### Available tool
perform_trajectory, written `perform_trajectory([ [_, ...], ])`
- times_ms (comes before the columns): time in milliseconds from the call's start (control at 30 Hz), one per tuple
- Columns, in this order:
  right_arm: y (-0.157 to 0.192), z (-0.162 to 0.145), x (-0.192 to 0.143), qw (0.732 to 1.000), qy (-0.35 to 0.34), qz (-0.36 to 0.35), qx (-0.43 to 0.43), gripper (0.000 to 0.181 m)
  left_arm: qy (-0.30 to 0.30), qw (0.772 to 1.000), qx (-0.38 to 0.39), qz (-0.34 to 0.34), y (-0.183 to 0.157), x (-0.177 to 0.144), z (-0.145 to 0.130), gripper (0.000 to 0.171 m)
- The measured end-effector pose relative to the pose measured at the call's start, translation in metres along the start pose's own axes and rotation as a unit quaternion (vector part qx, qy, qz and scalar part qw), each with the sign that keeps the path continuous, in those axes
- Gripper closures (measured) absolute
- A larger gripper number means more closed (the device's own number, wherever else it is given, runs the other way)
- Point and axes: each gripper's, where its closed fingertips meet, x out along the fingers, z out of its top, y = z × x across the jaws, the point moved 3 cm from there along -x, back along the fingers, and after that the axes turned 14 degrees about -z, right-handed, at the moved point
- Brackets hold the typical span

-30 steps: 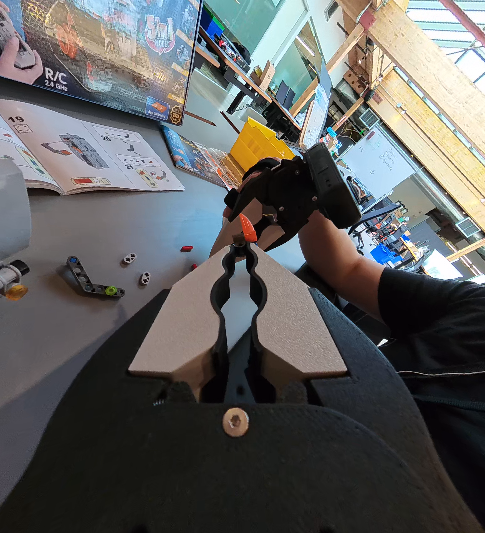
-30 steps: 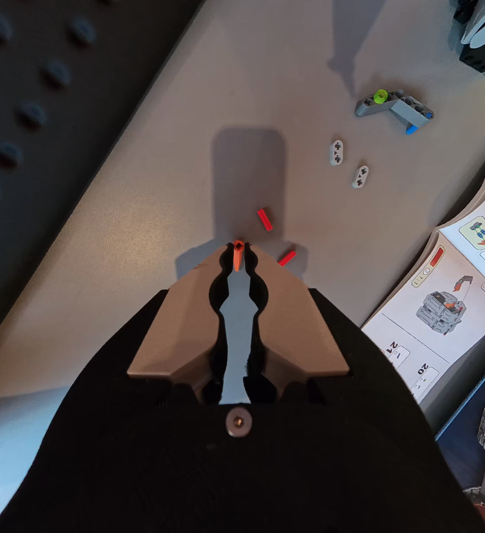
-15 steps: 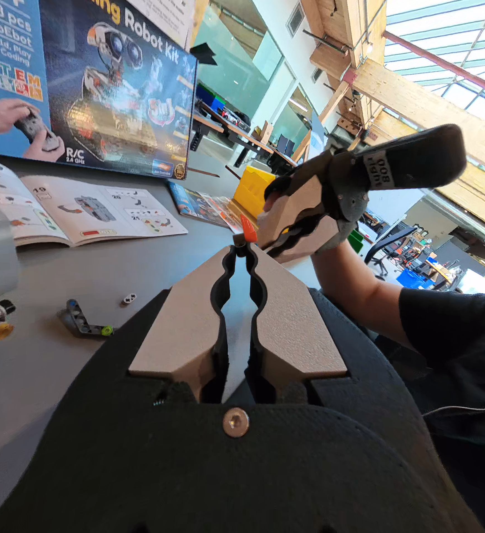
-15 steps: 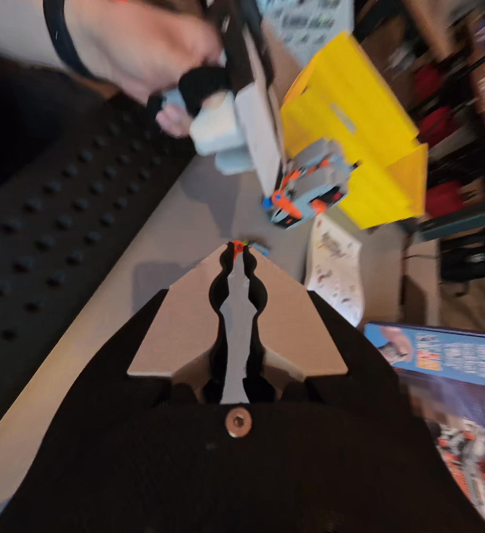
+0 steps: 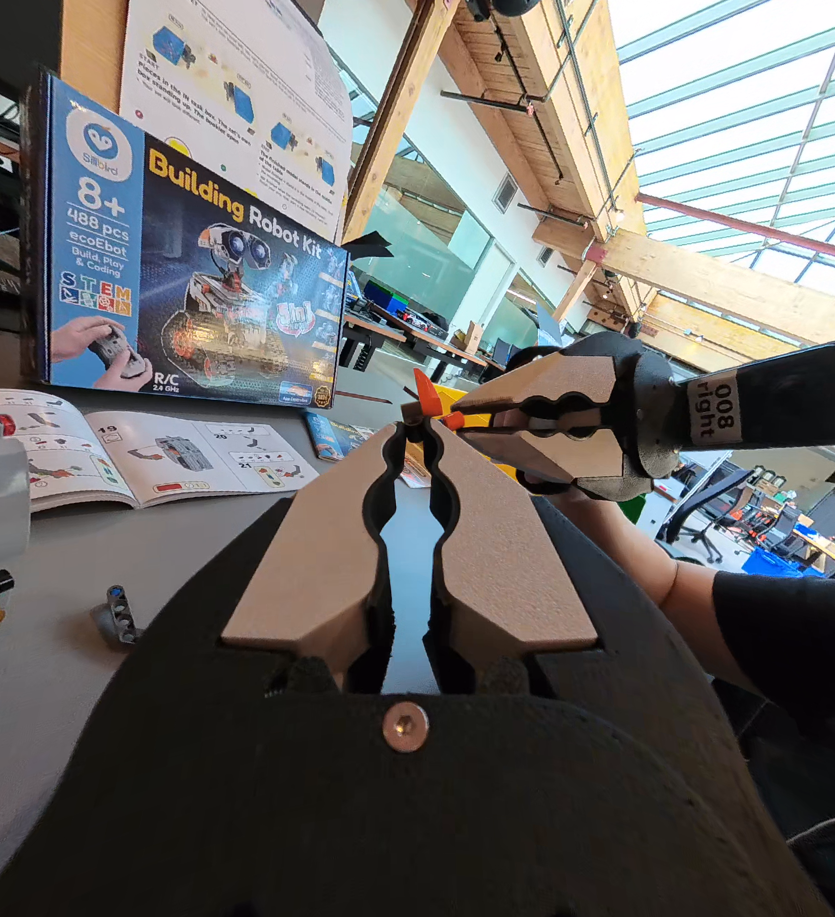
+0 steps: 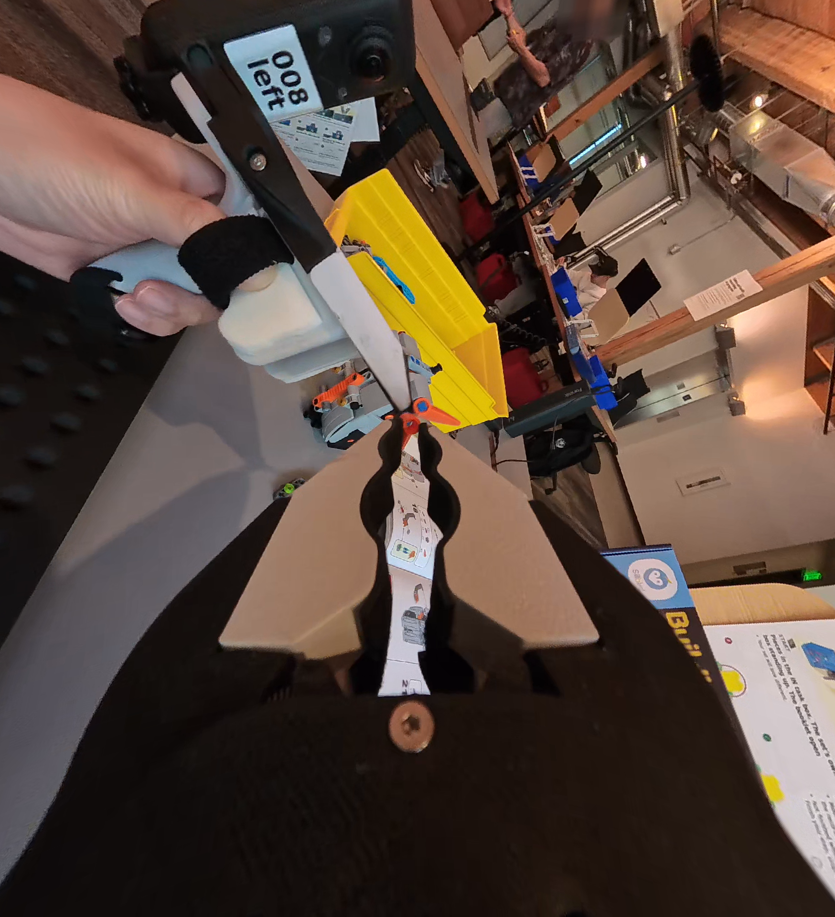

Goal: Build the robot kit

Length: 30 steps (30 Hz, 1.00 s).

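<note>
My left gripper [image 5: 413,430] is shut on a small orange claw-shaped piece [image 5: 425,394] that sticks up from its tips. My right gripper [image 6: 408,430] is shut on a small orange piece [image 6: 408,425]. The two grippers meet tip to tip above the grey table [image 5: 108,546]. In the left wrist view the right gripper [image 5: 450,414] comes in from the right, its orange piece [image 5: 453,421] touching the left tips. In the right wrist view the left gripper [image 6: 403,399] comes down from the upper left, with the orange claw [image 6: 443,417] and a blue pin [image 6: 421,407] at its tips.
A kit box [image 5: 197,278] stands at the back with an open instruction booklet [image 5: 157,461] before it. A part-built grey model [image 6: 351,412] and a grey angled beam [image 5: 117,620] lie on the table. A yellow bin [image 6: 405,278] is behind. A black studded mat [image 6: 33,397] lies beside the table. Left and right tips are no more than a few centimetres apart. The part-built grey model [image 6: 351,412] is about 15 cm from both grippers' fingertips. It is also in sight in the left wrist view [image 5: 4,589].
My right gripper has lifted off the table with its orange piece and swung up to meet the left gripper's tips. The left gripper has tilted upward, still holding the claw.
</note>
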Motion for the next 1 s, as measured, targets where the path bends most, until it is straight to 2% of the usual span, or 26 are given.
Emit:
perform_trajectory([
  [167,-0.005,0.003,0.001,0.999,0.008,-0.008,0.038,0.175,0.008,1.000,0.018,0.018,-0.001,0.003,0.001,0.167],
  [367,-0.007,0.004,0.002,0.998,0.021,-0.010,0.065,0.175,-0.012,1.000,0.012,0.018,-0.002,0.003,0.005,0.167],
  [600,-0.011,0.004,0.004,0.993,0.043,-0.026,0.104,0.175,-0.035,0.998,0.042,0.042,-0.004,0.005,0.011,0.167],
  [800,-0.011,0.002,0.007,0.991,0.051,-0.050,0.111,0.175,-0.012,0.988,0.111,0.109,-0.003,0.008,0.010,0.167],
  [900,-0.010,0.001,0.008,0.993,0.051,-0.057,0.093,0.176,-0.011,0.987,0.105,0.119,-0.002,0.008,0.010,0.167],
  [1000,-0.009,0.000,0.007,0.994,0.045,-0.054,0.080,0.176,-0.018,0.992,0.069,0.101,-0.001,0.008,0.008,0.167],
])
